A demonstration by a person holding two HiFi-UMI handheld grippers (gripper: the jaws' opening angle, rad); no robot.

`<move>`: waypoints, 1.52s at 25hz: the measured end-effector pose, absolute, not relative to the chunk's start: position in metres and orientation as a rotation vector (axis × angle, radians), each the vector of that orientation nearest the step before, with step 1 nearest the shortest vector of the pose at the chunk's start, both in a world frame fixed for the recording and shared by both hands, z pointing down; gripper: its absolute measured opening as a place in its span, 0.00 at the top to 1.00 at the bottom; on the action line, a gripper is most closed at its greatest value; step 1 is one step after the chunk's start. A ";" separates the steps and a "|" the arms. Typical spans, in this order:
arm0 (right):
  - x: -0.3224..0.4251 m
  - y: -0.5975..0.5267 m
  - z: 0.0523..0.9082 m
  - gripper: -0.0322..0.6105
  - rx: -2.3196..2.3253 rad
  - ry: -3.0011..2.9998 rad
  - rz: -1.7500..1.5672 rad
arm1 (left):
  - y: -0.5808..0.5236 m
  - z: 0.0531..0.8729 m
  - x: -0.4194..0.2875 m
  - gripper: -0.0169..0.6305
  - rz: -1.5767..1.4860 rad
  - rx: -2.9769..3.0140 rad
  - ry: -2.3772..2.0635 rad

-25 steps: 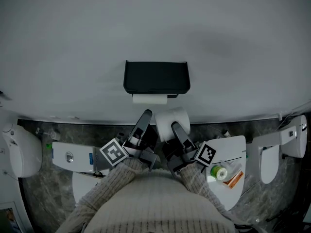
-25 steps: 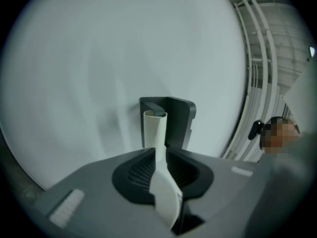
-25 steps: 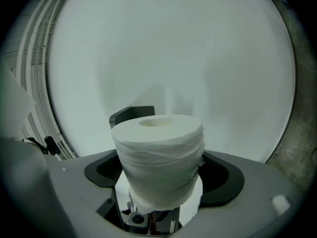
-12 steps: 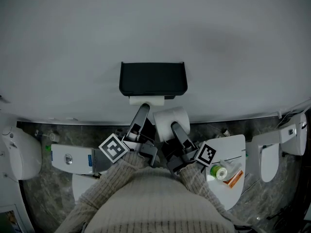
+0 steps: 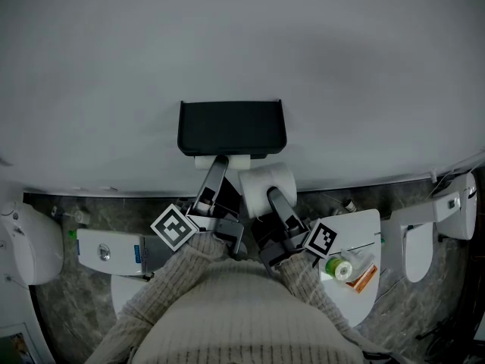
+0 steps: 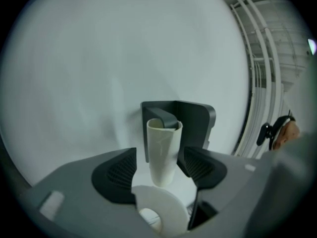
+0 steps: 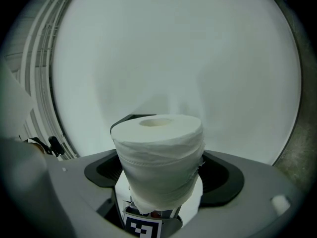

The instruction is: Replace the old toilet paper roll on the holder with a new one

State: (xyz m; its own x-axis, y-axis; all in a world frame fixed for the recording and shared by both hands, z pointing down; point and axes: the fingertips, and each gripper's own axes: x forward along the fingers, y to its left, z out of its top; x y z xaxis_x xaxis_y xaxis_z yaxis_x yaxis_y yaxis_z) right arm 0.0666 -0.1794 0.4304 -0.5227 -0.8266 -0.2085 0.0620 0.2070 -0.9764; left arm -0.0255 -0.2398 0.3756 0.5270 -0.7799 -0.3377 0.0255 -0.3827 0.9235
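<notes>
Count: your left gripper (image 6: 159, 168) and right gripper (image 7: 161, 175); one black holder (image 5: 232, 127); one bare old tube (image 6: 162, 150); one full new roll (image 7: 158, 155).
Holder contents: the old tube, hanging on its arm.
Left gripper: released; jaws just opened, standing either side of the old tube.
Right gripper: clenched on the new roll, just below the holder.
Change: your left gripper has advanced to the holder since a second ago.
</notes>
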 end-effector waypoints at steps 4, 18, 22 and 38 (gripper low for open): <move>0.069 -0.183 0.428 0.23 -0.721 1.687 -1.413 | -0.241 0.372 -0.023 0.58 -1.006 1.766 -0.602; 0.078 -0.180 0.427 0.23 -0.731 1.669 -1.392 | -0.239 0.372 -0.018 0.70 -0.981 1.793 -0.579; 0.080 -0.178 0.428 0.23 -0.744 1.666 -1.377 | -0.240 0.373 -0.018 0.70 -0.991 1.784 -0.571; 0.131 -0.162 0.424 0.22 -0.855 1.601 -1.271 | -0.240 0.371 0.032 0.70 -0.908 1.787 -0.476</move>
State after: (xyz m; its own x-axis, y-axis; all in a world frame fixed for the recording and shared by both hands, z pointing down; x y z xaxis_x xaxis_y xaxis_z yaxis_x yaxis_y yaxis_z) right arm 0.1313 -0.1619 0.4243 -0.3629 -0.9048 -0.2230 0.0123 0.2346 -0.9720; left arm 0.0315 -0.2397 0.3715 0.6357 -0.6838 -0.3581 0.0944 -0.3915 0.9153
